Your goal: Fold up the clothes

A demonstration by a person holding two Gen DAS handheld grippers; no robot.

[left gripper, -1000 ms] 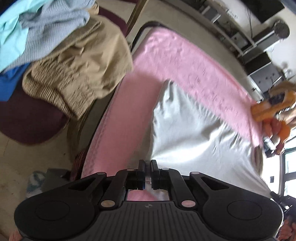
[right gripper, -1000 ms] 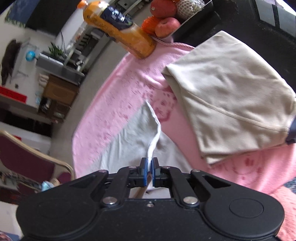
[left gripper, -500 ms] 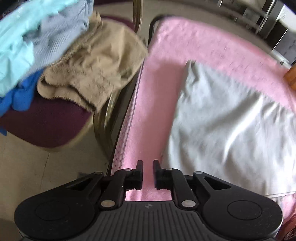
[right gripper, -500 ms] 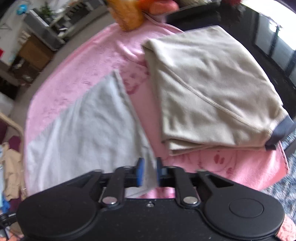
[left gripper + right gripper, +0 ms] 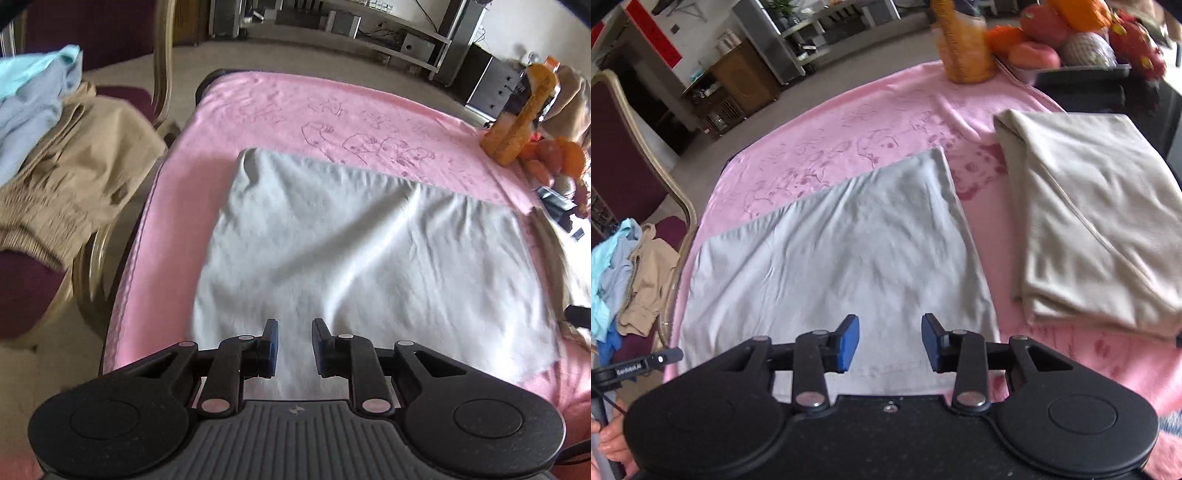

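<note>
While the grey garment point(image 5: 369, 258) lies flat on the pink blanket point(image 5: 280, 107), your left gripper point(image 5: 294, 341) and right gripper point(image 5: 889, 338) hang above it, jaws just opened and empty.

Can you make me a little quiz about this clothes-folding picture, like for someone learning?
1. True or false: the right gripper is squeezing the grey garment.
2. What colour is the blanket under the grey garment? A) blue B) pink C) green
3. Fill in: the unfolded clothes pile lies on a ____.

Key:
1. False. Its jaws have just been opening and nothing is pinched. The left gripper is open too.
2. B.
3. Chair.
</note>
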